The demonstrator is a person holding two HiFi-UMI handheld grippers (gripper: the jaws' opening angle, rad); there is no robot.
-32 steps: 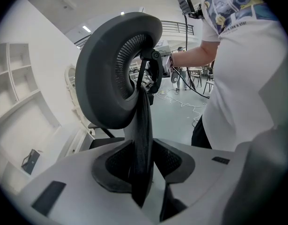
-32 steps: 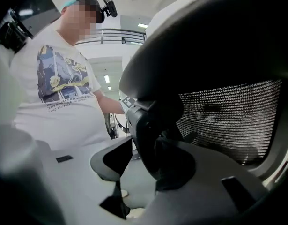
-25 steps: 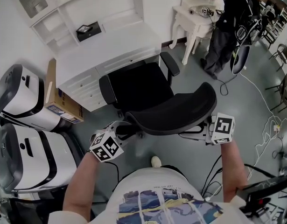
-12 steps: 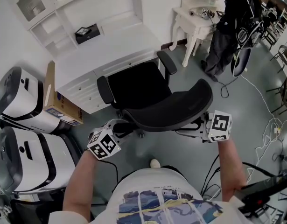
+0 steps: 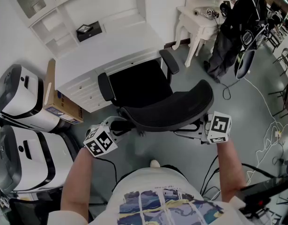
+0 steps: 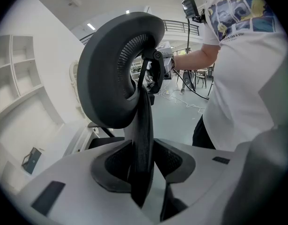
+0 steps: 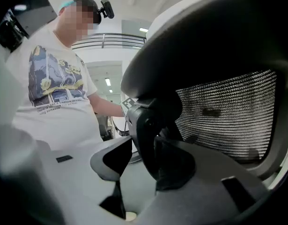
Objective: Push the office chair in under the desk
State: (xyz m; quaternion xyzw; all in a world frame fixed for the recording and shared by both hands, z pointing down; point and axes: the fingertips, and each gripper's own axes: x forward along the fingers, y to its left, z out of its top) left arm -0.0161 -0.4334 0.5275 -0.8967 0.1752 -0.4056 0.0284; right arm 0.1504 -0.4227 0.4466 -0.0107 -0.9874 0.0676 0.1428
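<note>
A black office chair [image 5: 141,84] faces the white desk [image 5: 106,48], its seat partly under the desk's edge and its curved mesh backrest [image 5: 169,109] towards me. My left gripper [image 5: 121,124] is at the backrest's left end. In the left gripper view its jaws [image 6: 143,165] are shut on the thin black edge of the backrest frame [image 6: 144,125]. My right gripper [image 5: 193,128] is at the backrest's right end, shut [image 7: 146,158] on a black strut [image 7: 146,125] beside the mesh [image 7: 228,111].
Two white machines [image 5: 22,97] [image 5: 29,158] and a cardboard box [image 5: 59,104] stand left of the chair. A small white table [image 5: 200,18] and hanging dark bags [image 5: 232,36] are at the back right. Cables [image 5: 270,135] lie on the grey floor at the right.
The chair has rolled a little towards the desk, and both grippers have gone with it, still gripping the backrest. The left gripper has also drifted slightly to the left.
</note>
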